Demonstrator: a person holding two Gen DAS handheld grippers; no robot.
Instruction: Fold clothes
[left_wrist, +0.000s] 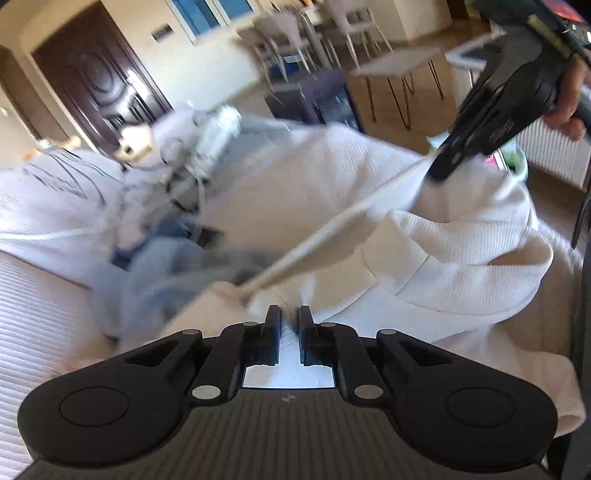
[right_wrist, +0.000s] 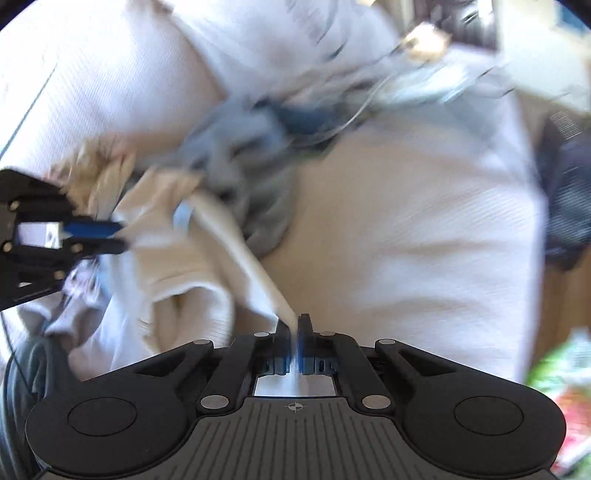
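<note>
both tongs grip one white garment
left tongs (left_wrist: 289, 314) and right tongs (right_wrist: 294, 323) each pinch the white ribbed garment (left_wrist: 461, 266), its edge taut between them.

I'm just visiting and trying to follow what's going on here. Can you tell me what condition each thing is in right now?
Left tool: shut on the white garment.
Right tool: shut on the white garment.
White garment: unfolded, bunched, an edge pulled taut between the two tools.
Grey garment: crumpled in a heap beside it.
Dark wooden door: closed.
</note>
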